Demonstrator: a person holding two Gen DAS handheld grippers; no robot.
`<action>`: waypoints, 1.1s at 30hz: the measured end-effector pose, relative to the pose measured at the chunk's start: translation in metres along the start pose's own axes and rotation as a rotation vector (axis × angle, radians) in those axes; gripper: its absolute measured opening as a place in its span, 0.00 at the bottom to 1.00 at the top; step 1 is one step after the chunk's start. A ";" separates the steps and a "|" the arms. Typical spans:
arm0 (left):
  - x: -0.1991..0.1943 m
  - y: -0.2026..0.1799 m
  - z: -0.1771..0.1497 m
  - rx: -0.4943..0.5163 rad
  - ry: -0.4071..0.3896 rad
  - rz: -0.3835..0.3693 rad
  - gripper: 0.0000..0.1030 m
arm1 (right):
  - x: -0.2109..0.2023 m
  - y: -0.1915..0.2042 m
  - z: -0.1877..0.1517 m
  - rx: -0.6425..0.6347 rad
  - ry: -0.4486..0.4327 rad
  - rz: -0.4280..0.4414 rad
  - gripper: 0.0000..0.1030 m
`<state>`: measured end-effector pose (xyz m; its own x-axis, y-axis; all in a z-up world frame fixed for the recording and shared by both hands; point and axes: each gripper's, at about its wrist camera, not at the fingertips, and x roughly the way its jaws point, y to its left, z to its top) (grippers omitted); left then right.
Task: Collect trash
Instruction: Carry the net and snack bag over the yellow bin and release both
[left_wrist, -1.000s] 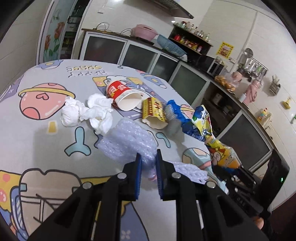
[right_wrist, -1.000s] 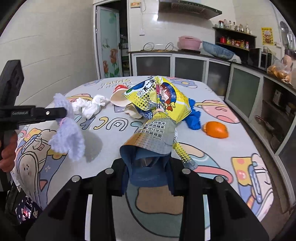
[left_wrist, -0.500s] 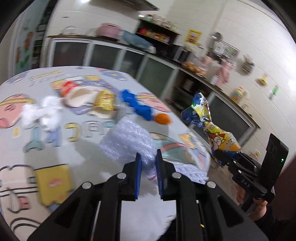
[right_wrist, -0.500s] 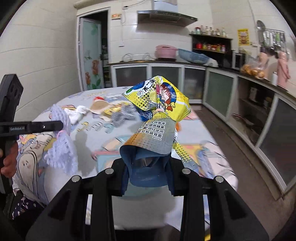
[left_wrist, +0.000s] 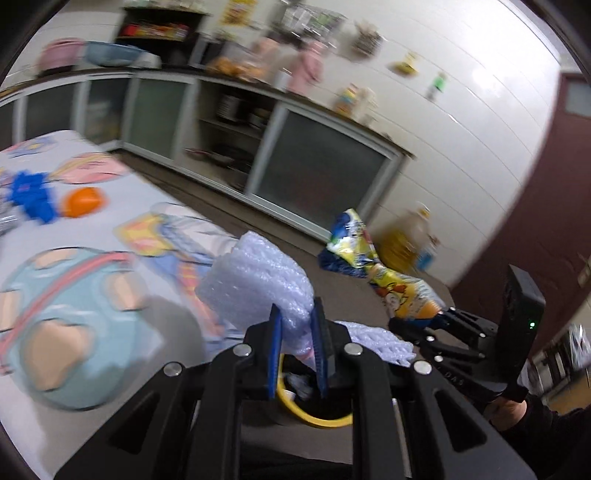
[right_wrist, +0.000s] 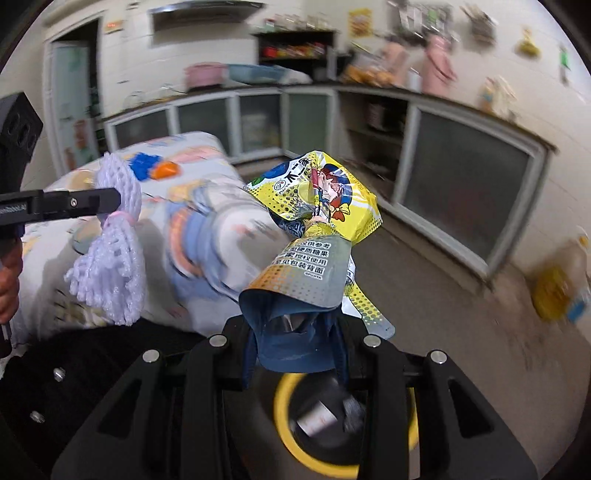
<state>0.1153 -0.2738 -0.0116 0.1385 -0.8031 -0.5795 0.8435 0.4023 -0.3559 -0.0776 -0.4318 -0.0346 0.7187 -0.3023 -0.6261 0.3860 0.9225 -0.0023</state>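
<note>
My left gripper is shut on a white foam net wrap; the wrap also shows in the right wrist view. My right gripper is shut on a crumpled yellow and blue snack bag, which the left wrist view also shows. Both grippers hover beside the table, above a yellow-rimmed trash bin with trash inside; the bin also shows in the left wrist view.
The table with a cartoon cloth lies to the left, with a blue wrapper and an orange piece on it. Kitchen cabinets line the wall. A yellow bottle stands on the floor.
Both grippers swung right, off the table to above the yellow-rimmed bin, each still holding its trash. The view is motion-blurred.
</note>
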 end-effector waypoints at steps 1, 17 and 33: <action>0.011 -0.008 -0.001 0.017 0.020 -0.007 0.14 | 0.000 -0.010 -0.009 0.020 0.017 -0.018 0.31; 0.165 -0.072 -0.015 0.109 0.278 -0.027 0.16 | 0.058 -0.084 -0.110 0.203 0.306 -0.101 0.33; 0.158 -0.061 -0.013 -0.021 0.204 -0.006 0.92 | 0.052 -0.113 -0.138 0.238 0.364 -0.230 0.71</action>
<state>0.0791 -0.4189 -0.0910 0.0239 -0.7009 -0.7128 0.8327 0.4085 -0.3738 -0.1636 -0.5189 -0.1750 0.3667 -0.3491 -0.8623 0.6632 0.7481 -0.0209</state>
